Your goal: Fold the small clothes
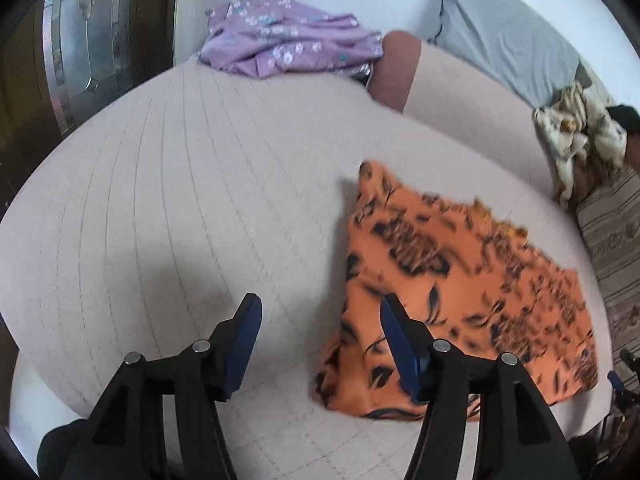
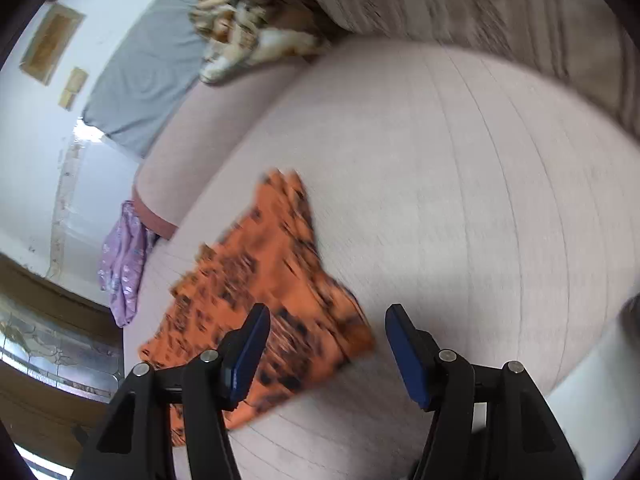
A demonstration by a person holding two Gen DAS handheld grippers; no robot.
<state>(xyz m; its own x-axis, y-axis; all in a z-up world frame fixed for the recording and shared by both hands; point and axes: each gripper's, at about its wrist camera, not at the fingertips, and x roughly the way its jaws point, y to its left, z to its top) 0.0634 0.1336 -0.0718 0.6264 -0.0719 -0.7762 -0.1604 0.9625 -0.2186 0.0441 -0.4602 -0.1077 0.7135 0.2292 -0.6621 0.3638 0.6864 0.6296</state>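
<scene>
An orange garment with a black print (image 1: 452, 280) lies flat and folded on the pale pink quilted bed (image 1: 180, 200). My left gripper (image 1: 320, 312) is open and empty, above the bed at the garment's near left corner. In the right wrist view the same orange garment (image 2: 256, 280) lies left of centre. My right gripper (image 2: 326, 320) is open and empty, above the garment's near right corner. Both views are blurred.
A crumpled purple floral garment (image 1: 288, 36) lies at the bed's far edge; it also shows in the right wrist view (image 2: 122, 268). A grey pillow (image 1: 504, 32) and a beige patterned cloth (image 1: 576, 136) lie to the right. A striped rug (image 1: 616, 248) lies beside the bed.
</scene>
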